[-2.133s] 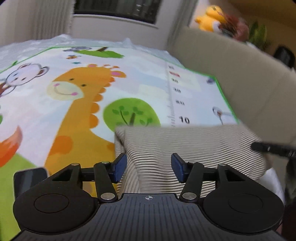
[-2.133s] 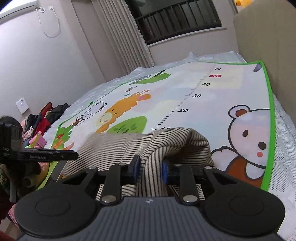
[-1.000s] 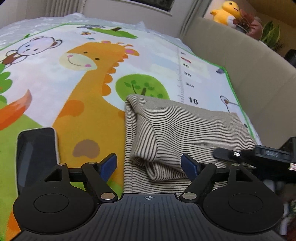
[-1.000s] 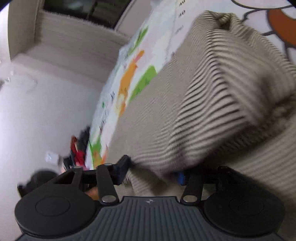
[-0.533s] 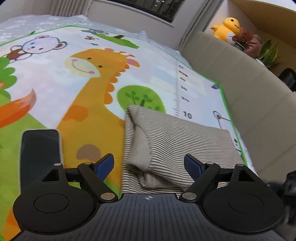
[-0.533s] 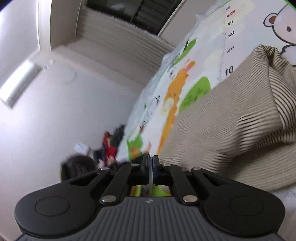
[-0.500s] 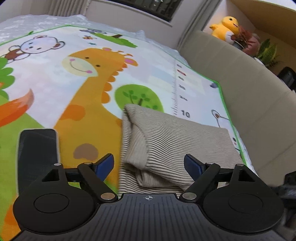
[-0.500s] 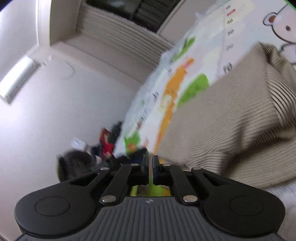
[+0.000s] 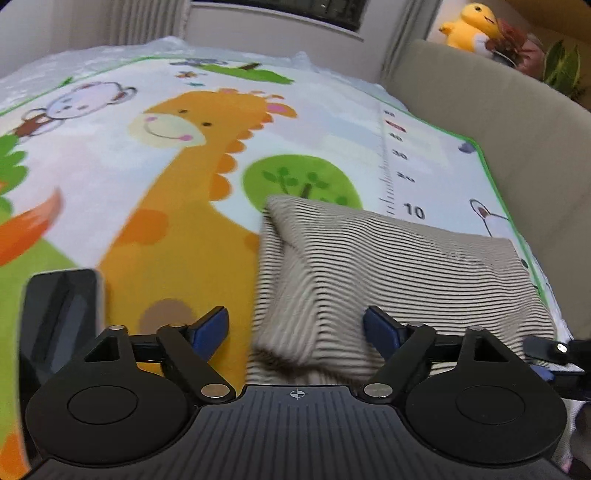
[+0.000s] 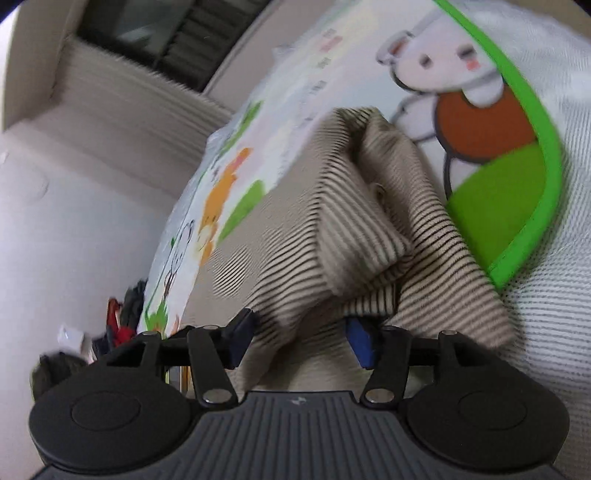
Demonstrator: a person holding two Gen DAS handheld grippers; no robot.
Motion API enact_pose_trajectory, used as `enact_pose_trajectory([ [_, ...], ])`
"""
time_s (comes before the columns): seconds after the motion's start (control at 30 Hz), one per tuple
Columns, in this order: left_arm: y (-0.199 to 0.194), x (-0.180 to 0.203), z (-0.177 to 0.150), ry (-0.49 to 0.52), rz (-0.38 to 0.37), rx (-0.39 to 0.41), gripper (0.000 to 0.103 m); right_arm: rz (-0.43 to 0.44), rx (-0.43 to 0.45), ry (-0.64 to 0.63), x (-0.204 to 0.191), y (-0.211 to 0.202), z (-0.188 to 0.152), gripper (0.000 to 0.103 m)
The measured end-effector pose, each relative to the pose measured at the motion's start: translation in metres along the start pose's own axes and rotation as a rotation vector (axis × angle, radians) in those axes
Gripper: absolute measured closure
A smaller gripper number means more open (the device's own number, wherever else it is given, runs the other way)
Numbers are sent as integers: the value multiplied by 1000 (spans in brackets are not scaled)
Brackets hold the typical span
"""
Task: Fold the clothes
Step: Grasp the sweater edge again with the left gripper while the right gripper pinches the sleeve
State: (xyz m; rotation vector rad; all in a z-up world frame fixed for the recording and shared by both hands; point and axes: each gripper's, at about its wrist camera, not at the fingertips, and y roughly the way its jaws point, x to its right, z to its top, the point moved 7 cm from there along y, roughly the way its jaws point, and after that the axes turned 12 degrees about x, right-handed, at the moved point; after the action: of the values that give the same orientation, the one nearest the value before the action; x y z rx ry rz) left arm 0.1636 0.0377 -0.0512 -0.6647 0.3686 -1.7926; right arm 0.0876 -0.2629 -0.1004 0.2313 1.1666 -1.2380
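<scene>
A folded beige garment with thin dark stripes (image 9: 388, 266) lies on a cartoon play mat (image 9: 177, 177) spread on a bed. My left gripper (image 9: 295, 328) is open, its blue-padded fingers either side of the garment's near left corner, gripping nothing. In the right wrist view the same garment (image 10: 332, 229) fills the middle, with a loose fold on top. My right gripper (image 10: 299, 339) is open, tilted, with the garment's near edge lying between its fingers. Part of the right gripper (image 9: 554, 350) shows at the right edge of the left wrist view.
A dark phone (image 9: 59, 317) lies on the mat left of the left gripper. A beige padded headboard (image 9: 498, 122) runs along the right, with a yellow plush toy (image 9: 469, 26) on top. A pile of clothes (image 10: 122, 317) lies beyond the bed's left side.
My right gripper has opened from shut and swung over the garment's right end. My left gripper stays open and has moved slightly closer to the garment's corner.
</scene>
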Motion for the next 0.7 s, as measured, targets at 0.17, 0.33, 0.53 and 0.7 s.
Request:
enact_pose_trajectory([
  [0.17,11,20,8,144,23,68,58,30,59,-49,-10,31,8,49],
  [0.33,-12,24,27,87,-33,91,75,72,91,-149,-32,38,18,85],
  [0.53,-67,30,31,86,-107,155,75,233,64,-205,-72,-13,21,85],
  [0.7,-60,25,-4,131,-72,94,75,151,31,-307,-50,-14,-2,85],
])
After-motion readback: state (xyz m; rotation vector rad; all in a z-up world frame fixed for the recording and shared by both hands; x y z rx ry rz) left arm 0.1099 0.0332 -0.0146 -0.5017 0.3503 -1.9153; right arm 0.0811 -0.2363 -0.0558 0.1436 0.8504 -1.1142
